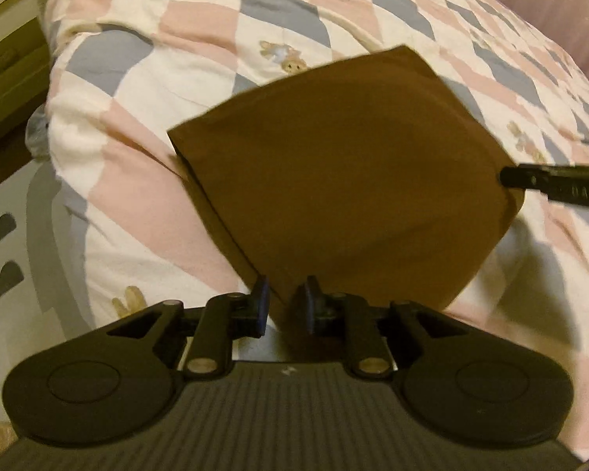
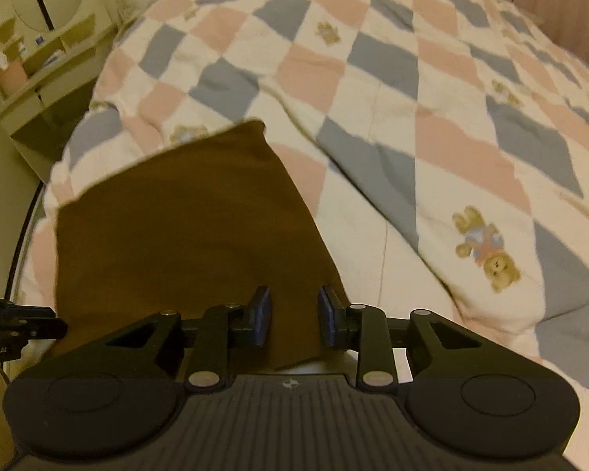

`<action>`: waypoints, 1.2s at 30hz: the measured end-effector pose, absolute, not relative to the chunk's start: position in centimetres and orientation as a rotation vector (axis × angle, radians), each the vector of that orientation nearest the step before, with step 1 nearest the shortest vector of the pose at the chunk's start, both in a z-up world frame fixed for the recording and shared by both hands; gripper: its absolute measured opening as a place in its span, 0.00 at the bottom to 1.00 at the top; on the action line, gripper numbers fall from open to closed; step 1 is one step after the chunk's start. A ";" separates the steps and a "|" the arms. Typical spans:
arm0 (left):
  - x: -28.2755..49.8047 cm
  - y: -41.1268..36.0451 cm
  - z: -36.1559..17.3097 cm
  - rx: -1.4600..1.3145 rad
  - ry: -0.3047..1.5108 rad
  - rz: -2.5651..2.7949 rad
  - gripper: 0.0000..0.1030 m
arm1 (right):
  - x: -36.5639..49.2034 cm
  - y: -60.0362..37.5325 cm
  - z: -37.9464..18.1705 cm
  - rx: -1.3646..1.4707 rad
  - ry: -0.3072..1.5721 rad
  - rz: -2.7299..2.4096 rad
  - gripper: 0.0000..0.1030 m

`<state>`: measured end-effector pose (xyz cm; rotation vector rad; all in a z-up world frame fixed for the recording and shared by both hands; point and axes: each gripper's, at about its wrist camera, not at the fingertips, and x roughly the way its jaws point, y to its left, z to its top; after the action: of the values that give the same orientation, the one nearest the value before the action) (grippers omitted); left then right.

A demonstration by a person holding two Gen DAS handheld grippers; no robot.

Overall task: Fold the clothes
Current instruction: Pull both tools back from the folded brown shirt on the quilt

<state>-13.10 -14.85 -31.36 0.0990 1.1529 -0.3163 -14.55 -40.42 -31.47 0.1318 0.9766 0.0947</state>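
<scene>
On the bed, a folded brown cloth garment (image 1: 345, 168) lies over a quilted cover of pink, grey-blue and cream diamonds printed with small teddy bears (image 1: 223, 27). From the left wrist view, the left gripper (image 1: 285, 306) sits at the garment's near corner, its blue-padded fingers (image 1: 261, 303) a little apart with the brown fabric between them; whether the pads actually pinch the cloth cannot be told. At the right edge of that view, the tip of the right gripper (image 1: 508, 178) meets the garment's right corner.

From the right wrist view, the right gripper (image 2: 294, 316) has its fingers spread, with the near edge of the garment (image 2: 184, 235) lying between and beneath them. The pads do not press together. The left gripper (image 2: 39, 325) shows at the left edge, touching the garment's side. A cream shelf unit with an oval mirror (image 2: 47, 15) stands beside the bed.
</scene>
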 end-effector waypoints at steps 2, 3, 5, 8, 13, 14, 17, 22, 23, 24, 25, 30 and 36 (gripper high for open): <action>-13.6 -15.1 -29.7 0.095 1.149 -0.306 0.15 | -15.5 -40.1 -30.4 0.155 0.958 0.110 0.32; -13.9 -15.2 -29.0 0.100 1.149 -0.298 0.15 | -16.0 -39.9 -30.0 0.155 0.954 0.113 0.33; -14.4 -15.5 -27.4 0.106 1.148 -0.283 0.16 | -17.2 -39.5 -29.2 0.153 0.965 0.092 0.34; -15.4 -15.9 -24.9 0.116 1.146 -0.258 0.30 | -19.4 -39.5 -27.7 0.220 0.977 0.069 0.40; -18.3 -16.4 -21.0 0.138 1.123 -0.232 0.37 | -23.1 -39.2 -24.0 0.282 0.963 0.031 0.67; -18.9 -16.4 -20.3 0.139 1.117 -0.228 0.38 | -23.8 -39.2 -23.3 0.294 0.960 0.030 0.69; -21.0 -16.5 -18.3 0.136 1.105 -0.220 0.40 | -25.7 -39.0 -21.0 0.303 0.935 0.038 0.75; -24.4 -16.7 -15.8 0.142 1.080 -0.218 0.45 | -28.5 -39.0 -17.8 0.309 0.917 0.047 0.82; -25.0 -16.6 -15.5 0.143 1.081 -0.217 0.47 | -29.0 -39.0 -17.3 0.317 0.917 0.049 0.83; -25.5 -16.6 -15.2 0.145 1.081 -0.217 0.47 | -29.5 -39.0 -16.9 0.324 0.917 0.051 0.86; -26.1 -16.6 -15.0 0.143 1.082 -0.218 0.48 | -29.9 -39.0 -16.5 0.334 0.919 0.054 0.86; -28.4 -16.3 -13.7 0.147 1.078 -0.223 0.50 | -31.8 -38.2 -15.1 0.353 0.916 0.079 0.87; -29.5 -15.4 -12.2 0.164 1.046 -0.222 0.57 | -33.3 -37.2 -14.0 0.331 0.900 0.096 0.87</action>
<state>-29.55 -15.42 -12.25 0.1640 1.0464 -0.2224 -33.32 -37.16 -13.97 0.3312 0.8998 0.0960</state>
